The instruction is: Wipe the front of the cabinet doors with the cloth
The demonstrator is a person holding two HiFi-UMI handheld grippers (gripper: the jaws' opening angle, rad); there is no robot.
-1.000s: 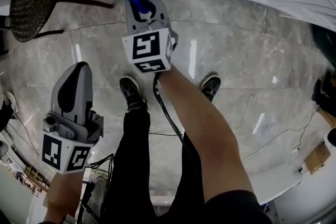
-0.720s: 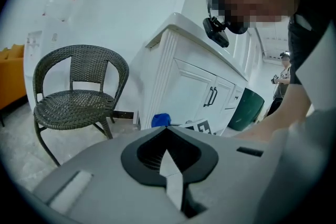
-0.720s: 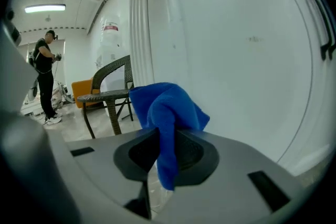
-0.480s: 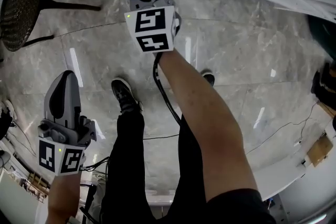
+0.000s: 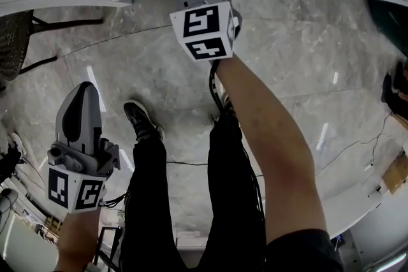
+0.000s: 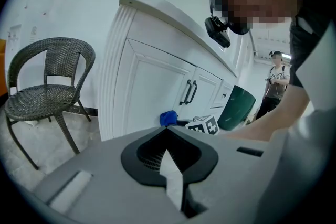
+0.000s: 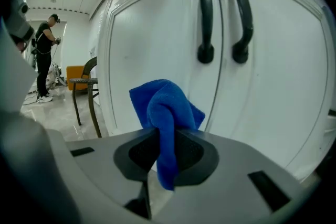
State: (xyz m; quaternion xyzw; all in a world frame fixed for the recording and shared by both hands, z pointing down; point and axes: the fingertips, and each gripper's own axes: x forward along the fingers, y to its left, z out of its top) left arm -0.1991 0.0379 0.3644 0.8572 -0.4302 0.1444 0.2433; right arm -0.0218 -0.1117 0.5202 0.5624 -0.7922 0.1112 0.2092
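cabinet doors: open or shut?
Shut. In the right gripper view both cabinet doors sit flush, a thin seam between their two black handles.

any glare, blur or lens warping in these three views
Head view: white light streaks glare off the glossy grey marble floor. Left gripper view: black rounded corners, the white panelled cabinet bows, a mosaic patch covers a face. Right gripper view: door edges curve beside the black bar handles; the crumpled blue cloth looks sharp.

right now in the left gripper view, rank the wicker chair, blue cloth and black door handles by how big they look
1. wicker chair: clearly largest, though it is also nearest the camera.
2 and 3. black door handles and blue cloth: both small and about alike, so not ranked.
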